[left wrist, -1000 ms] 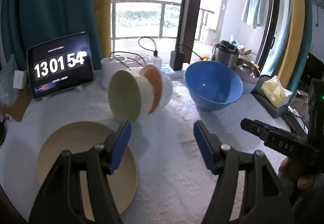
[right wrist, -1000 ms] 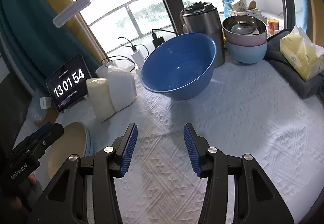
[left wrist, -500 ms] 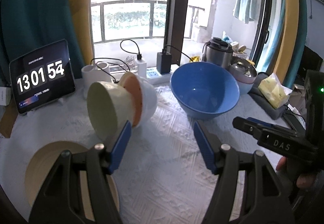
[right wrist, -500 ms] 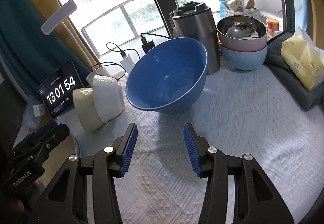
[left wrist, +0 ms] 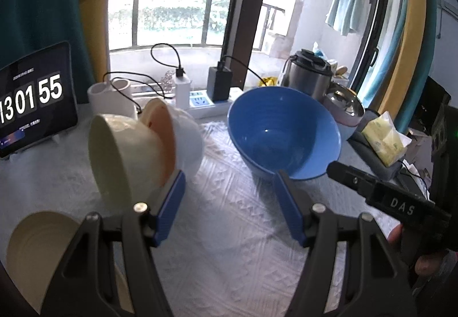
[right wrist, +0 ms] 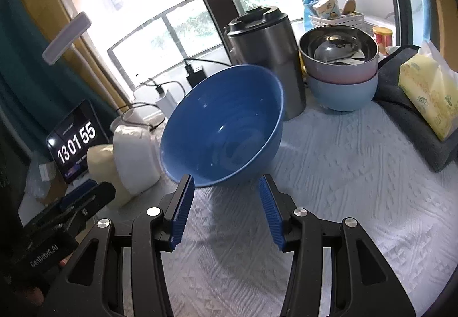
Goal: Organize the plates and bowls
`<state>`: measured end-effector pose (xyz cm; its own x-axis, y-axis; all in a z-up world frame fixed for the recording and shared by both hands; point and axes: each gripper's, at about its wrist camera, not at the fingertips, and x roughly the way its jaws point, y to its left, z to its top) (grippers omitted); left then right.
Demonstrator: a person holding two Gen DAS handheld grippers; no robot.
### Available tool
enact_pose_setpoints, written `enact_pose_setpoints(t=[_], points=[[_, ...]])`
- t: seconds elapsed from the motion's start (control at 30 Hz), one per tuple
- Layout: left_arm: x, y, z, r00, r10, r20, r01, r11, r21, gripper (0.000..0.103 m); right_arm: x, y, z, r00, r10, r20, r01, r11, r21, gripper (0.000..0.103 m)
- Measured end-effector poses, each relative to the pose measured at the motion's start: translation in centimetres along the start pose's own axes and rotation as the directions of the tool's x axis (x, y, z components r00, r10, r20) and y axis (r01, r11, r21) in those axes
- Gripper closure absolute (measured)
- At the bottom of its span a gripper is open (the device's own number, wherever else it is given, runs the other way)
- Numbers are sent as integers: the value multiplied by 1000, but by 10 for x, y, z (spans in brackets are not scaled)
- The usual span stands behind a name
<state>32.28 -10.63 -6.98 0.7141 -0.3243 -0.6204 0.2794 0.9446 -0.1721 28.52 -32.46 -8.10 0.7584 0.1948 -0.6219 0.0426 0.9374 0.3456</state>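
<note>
step: approach, right gripper [right wrist: 226, 202] nearing tilted blue bowl [right wrist: 223, 125]; left gripper [left wrist: 229, 196] near cream bowl [left wrist: 126, 156]
claws: both wide, empty
next: straddle bowl rim, clamp

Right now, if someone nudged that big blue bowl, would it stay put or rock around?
The blue bowl already sits tilted on its rounded side, so it would probably rock or roll. Its glossy surface looks slippery. The textured cloth beneath may slow sliding a little.
</note>
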Motion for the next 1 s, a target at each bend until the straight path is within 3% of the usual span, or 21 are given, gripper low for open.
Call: enact_pose_setpoints(t=[0.53,0.8,1.0], points=[[42,-2,-2,997,30,-67,-28,999,28,37,43,-26,3,995,-102,-19,103,993,56,53],[47,-11,3,998,-8,-54,9,1000,23,37,54,-50,-3,989,-133,-71,141,982,126,77],[31,-13,12,999,-31,27,32,999,-18,37,60,-53,-5,988,-135,-80,144,981,127,81]])
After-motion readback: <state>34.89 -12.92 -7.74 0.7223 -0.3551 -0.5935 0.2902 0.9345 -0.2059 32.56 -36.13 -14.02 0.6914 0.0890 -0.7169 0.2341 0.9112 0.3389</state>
